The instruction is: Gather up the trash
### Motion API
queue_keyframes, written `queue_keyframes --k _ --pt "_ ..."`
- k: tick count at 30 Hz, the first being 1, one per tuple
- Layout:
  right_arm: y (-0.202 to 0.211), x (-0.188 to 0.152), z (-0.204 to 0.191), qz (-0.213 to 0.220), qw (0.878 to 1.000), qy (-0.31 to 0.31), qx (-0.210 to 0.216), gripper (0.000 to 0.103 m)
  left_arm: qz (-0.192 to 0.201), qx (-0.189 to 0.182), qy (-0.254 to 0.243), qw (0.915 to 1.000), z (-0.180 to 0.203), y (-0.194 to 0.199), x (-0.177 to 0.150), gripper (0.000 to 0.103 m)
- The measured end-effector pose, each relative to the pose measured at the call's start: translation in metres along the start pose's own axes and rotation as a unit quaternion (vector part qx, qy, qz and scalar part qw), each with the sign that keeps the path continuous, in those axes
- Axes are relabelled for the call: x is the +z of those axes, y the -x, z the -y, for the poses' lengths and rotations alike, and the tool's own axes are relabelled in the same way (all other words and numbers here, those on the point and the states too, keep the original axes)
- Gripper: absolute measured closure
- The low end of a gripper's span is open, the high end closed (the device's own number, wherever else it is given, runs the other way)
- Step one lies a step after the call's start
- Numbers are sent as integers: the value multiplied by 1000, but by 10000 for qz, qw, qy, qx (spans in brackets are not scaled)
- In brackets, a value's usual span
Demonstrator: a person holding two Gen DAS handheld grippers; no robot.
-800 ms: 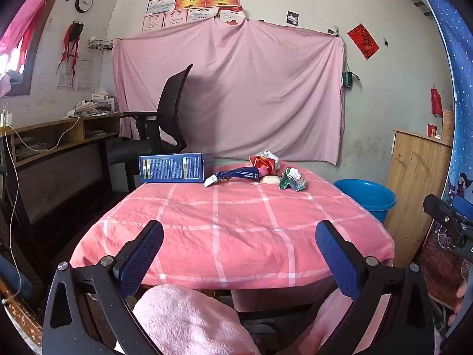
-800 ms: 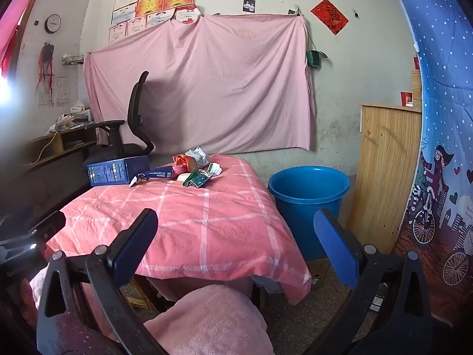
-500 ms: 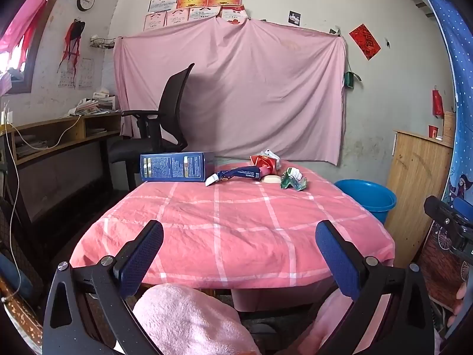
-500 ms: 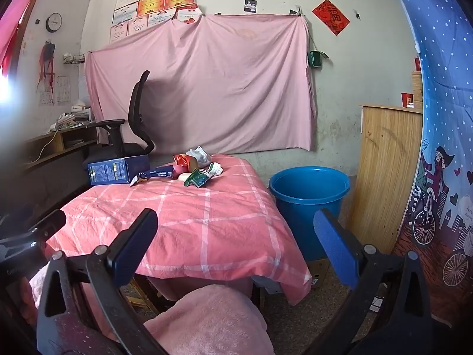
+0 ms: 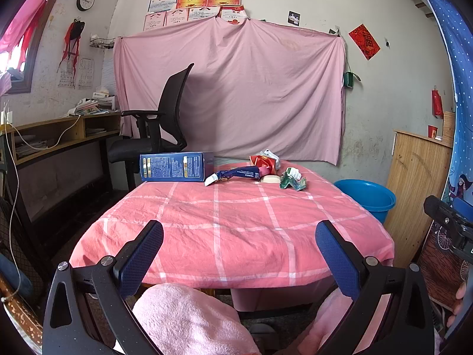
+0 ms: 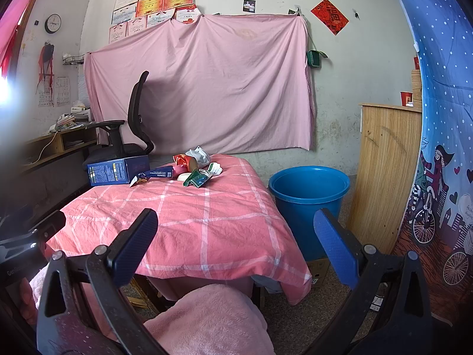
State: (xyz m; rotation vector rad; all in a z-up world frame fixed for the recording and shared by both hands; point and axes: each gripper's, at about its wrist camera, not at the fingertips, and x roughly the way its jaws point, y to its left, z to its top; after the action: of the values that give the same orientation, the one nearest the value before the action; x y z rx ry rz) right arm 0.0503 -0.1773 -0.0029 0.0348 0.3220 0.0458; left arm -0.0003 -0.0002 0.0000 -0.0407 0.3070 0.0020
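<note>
Trash lies at the far end of a table under a pink checked cloth: a blue box, a dark blue wrapper, a red crumpled packet, a pale flat piece and a green wrapper. A blue bucket stands on the floor right of the table. My left gripper is open, well short of the trash, at the table's near edge. My right gripper is open too, over the near right corner, with nothing between its fingers.
A black office chair stands behind the table at the left, beside a wooden desk. A wooden cabinet is right of the bucket. Pink fleece knees show under both grippers. The other gripper appears at the right edge.
</note>
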Motion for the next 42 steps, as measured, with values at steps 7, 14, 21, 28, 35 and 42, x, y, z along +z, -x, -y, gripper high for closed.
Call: queue_keyframes --k 7,14,21,28,35,42 --pt "0 -1 0 -2 10000 -13 2 0 -1 -2 6 10000 0 0 0 2" --pt "0 -1 1 -18 10000 -56 7 0 -2 2 11 10000 0 0 0 2" --pt "-1 -2 2 -23 10000 -53 12 0 0 -2 15 10000 0 0 0 2" --pt "-1 -2 1 -31 10000 -56 10 0 -1 -1 18 10000 0 0 0 2" --pt "-1 -2 2 -30 10000 -56 11 0 -4 -2 25 10000 -1 0 0 2" --pt "-1 -3 1 -34 10000 -60 9 0 -4 -2 32 10000 0 1 0 2"
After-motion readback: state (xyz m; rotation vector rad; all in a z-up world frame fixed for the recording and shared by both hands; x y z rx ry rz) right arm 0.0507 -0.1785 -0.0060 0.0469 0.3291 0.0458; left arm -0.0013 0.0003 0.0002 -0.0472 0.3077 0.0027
